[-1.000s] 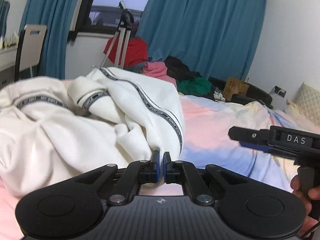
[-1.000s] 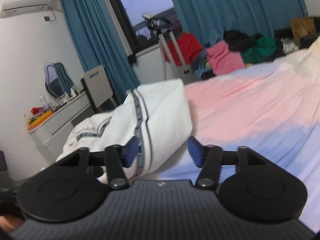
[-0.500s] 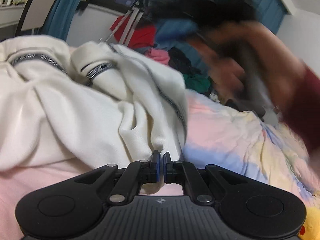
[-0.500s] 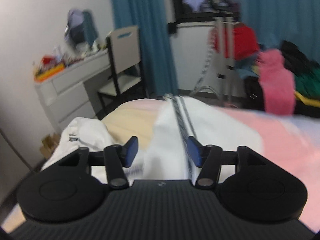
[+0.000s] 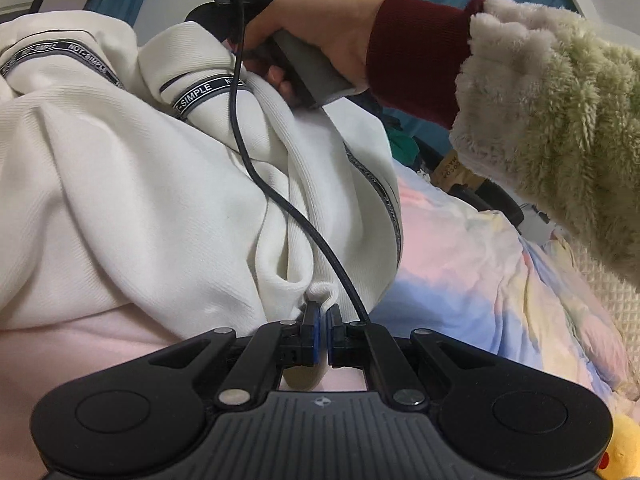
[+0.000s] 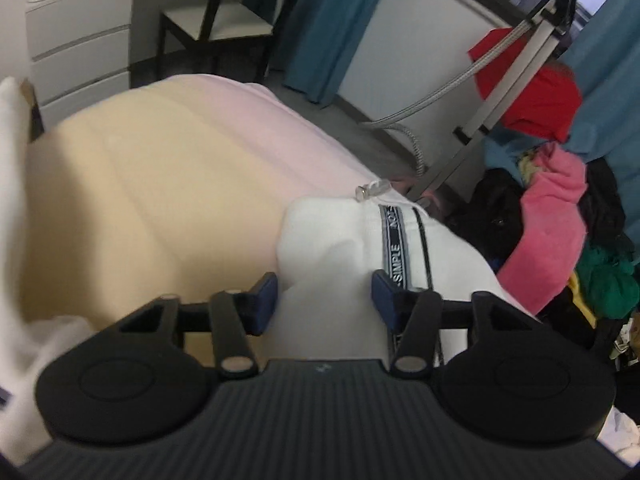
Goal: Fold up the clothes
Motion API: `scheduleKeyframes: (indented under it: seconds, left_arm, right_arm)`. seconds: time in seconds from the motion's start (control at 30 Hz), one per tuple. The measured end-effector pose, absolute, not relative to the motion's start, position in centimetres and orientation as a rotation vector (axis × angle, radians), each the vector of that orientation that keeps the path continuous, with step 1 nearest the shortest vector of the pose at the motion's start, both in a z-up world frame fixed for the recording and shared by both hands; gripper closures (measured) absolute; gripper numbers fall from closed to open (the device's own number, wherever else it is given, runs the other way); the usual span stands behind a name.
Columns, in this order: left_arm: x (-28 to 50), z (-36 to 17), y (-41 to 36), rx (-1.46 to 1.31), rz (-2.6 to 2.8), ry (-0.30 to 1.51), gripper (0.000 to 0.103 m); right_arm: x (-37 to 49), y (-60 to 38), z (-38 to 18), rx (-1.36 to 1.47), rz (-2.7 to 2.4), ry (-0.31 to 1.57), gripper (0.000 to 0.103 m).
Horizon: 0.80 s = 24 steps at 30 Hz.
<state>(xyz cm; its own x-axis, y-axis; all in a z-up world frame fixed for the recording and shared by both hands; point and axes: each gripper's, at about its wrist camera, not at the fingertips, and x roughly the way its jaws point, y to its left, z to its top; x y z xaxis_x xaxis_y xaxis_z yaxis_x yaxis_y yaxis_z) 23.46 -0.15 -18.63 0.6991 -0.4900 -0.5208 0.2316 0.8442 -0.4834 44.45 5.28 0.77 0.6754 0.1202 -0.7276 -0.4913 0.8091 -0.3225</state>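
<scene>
Right gripper point(image 6: 324, 296) had swung across to the white sweatshirt's point(image 5: 132, 184) cuff, jaws closing around it, not yet pinching; left gripper point(image 5: 323, 322) stayed clamped on the hem directly ahead; fold likely starting.

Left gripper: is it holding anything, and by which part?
Yes. The left gripper is shut on the white garment, pinching a fold at its near edge.
</scene>
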Motion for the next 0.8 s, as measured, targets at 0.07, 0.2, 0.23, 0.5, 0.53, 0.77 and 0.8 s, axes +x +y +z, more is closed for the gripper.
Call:
scheduleKeyframes:
  seconds: [0.07,0.2,0.23,0.5,0.53,0.77,0.8]
  left_arm:
    - [23.6,-18.7,0.0,-0.405,-0.415,0.688,0.100]
    - [23.5,-18.4,0.2,-0.389,-0.405,0.671,0.100]
    - [23.4,-18.2,0.1,-0.375,-0.404,0.664,0.100]
    - [21.3,-16.5,-0.8,-0.305,-0.428,0.580,0.100]
    - [21.0,-16.5,-1.1,-0.294,-0.425,0.581,0.100]
    - [19.6,-16.0,-2.4,-0.202,-0.418,0.580,0.100]
    - [19.6,-16.1,-2.6,-0.187,-0.414,0.581,0.100]
  right_arm:
    - [44.0,3.6,2.1,-0.454,0.343,0.723,0.085]
    - [41.2,-1.4,6.7,-0.292,0.275,0.591,0.089]
    - [40.2,-3.0,8.0,-0.251,0.253,0.559,0.092]
    - [27.6,-22.8,14.5,0.203,0.003,0.358,0.093]
    - [25.6,-25.2,14.3,0.265,-0.029,0.340,0.093]
    - [11.5,-39.3,6.9,0.681,-0.273,0.295,0.093]
    - [10.0,-40.6,5.3,0.737,-0.301,0.317,0.093]
